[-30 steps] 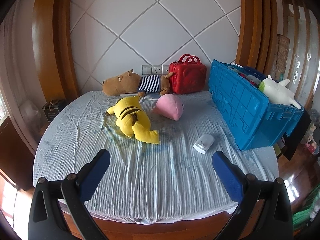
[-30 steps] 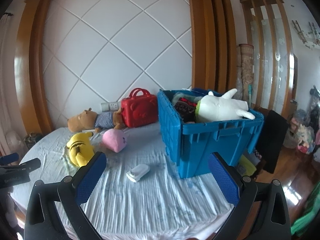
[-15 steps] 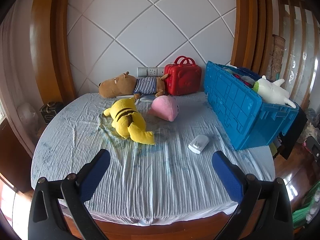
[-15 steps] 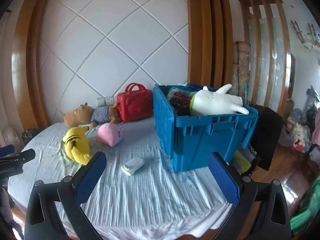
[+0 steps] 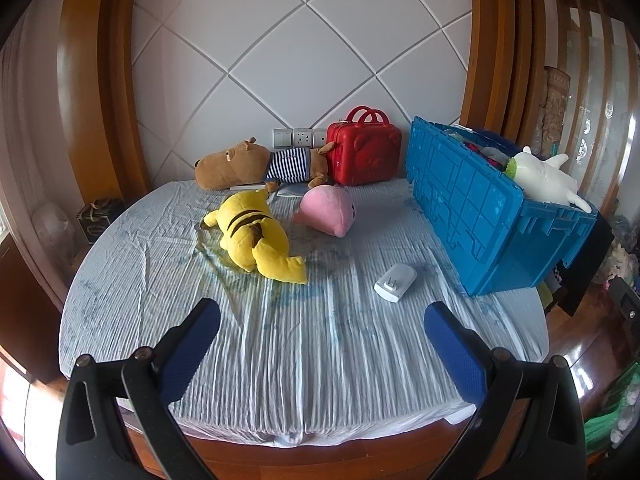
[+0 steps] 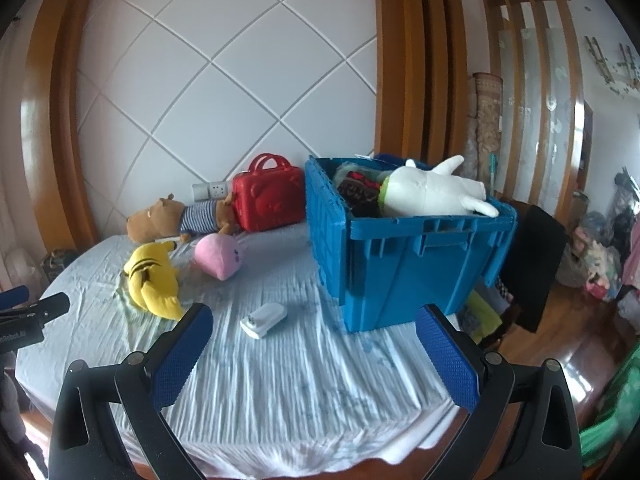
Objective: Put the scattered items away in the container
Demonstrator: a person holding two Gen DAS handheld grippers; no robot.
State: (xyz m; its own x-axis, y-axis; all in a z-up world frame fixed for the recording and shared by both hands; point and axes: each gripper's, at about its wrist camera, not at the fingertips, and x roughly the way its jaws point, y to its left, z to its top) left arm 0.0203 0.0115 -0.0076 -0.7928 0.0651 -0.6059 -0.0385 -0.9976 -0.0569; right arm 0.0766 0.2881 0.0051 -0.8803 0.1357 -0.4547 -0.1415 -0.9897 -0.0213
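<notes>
A blue crate (image 5: 480, 216) (image 6: 404, 256) stands at the right of a round cloth-covered table (image 5: 320, 340) and holds a white plush (image 5: 544, 178) (image 6: 432, 192) and clothes. On the cloth lie a yellow plush (image 5: 256, 236) (image 6: 154, 278), a pink plush (image 5: 328, 210) (image 6: 220, 254), a white charger (image 5: 395, 282) (image 6: 264, 320), a brown striped plush (image 5: 256, 164) (image 6: 176, 218) and a red case (image 5: 362, 154) (image 6: 268, 200). My left gripper (image 5: 320, 316) and right gripper (image 6: 314, 314) are open and empty, above the table's near edge.
Wall sockets (image 5: 298, 137) sit behind the toys. A black cloth (image 6: 532, 272) hangs right of the crate. Wooden floor (image 6: 580, 340) and piled belongings (image 6: 600, 256) lie to the right. The left gripper's finger (image 6: 36, 308) shows at the right view's left edge.
Both grippers have drawn back and lifted a little from the table; the objects look smaller and farther. Nothing on the table has moved.
</notes>
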